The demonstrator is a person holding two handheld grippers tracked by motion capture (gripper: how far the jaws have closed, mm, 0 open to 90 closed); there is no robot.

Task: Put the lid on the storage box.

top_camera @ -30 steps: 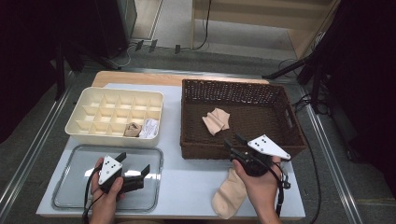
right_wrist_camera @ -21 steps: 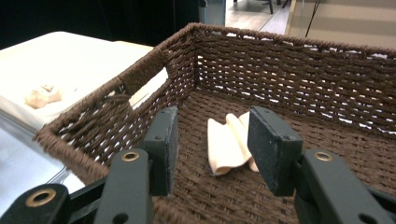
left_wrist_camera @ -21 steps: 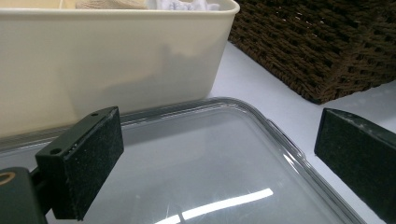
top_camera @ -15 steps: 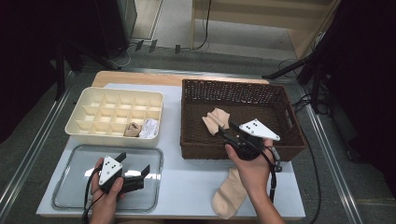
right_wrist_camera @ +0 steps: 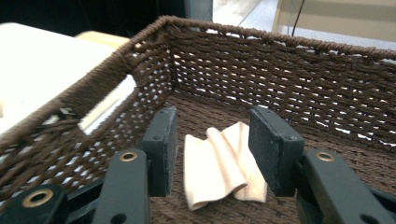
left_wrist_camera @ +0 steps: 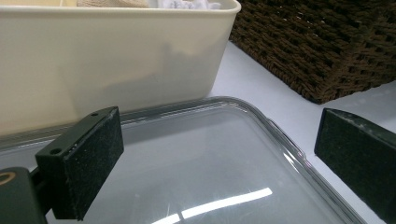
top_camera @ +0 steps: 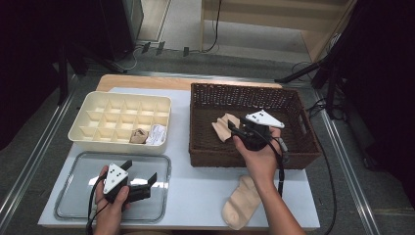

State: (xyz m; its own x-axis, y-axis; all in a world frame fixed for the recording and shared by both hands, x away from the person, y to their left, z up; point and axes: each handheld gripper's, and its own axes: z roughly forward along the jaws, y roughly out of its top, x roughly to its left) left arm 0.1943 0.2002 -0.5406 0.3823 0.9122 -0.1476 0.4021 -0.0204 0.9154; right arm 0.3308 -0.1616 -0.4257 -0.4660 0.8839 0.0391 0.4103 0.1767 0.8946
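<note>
1. You are at the pick-up step: your right gripper (top_camera: 234,126) is inside the wicker basket (top_camera: 293,105), reaching for the beige sock (top_camera: 225,126) that lies crumpled on the basket floor near its left wall.

2. In the right gripper view, that sock (right_wrist_camera: 219,168) sits just beyond and between the two black jaws. The jaws are spread about halfway and nothing is pinched; the pads (right_wrist_camera: 273,149) look clear of the cloth.

3. Your left gripper (top_camera: 139,175) hovers low over the clear tray (top_camera: 66,205) at the near left of the table, jaws spread wide and empty. The left gripper view shows only tray surface between its pads (left_wrist_camera: 91,161).

4. A second sock (top_camera: 240,203) lies flat on the white table (top_camera: 195,188), just beside your right forearm and in front of the basket. It likely pairs with the one in the basket.

5. The cream divider box (top_camera: 122,117) already holds a rolled beige item (top_camera: 138,135) and a white one (top_camera: 156,134) in its front row, so sorting into compartments looks like the goal.

6. Next, I judge you need to push the right gripper a little further forward and down, so the pads straddle a fold of the sock, then close.

7. Take care to catch the cloth only; the woven floor beneath could snag a jaw tip.
</note>
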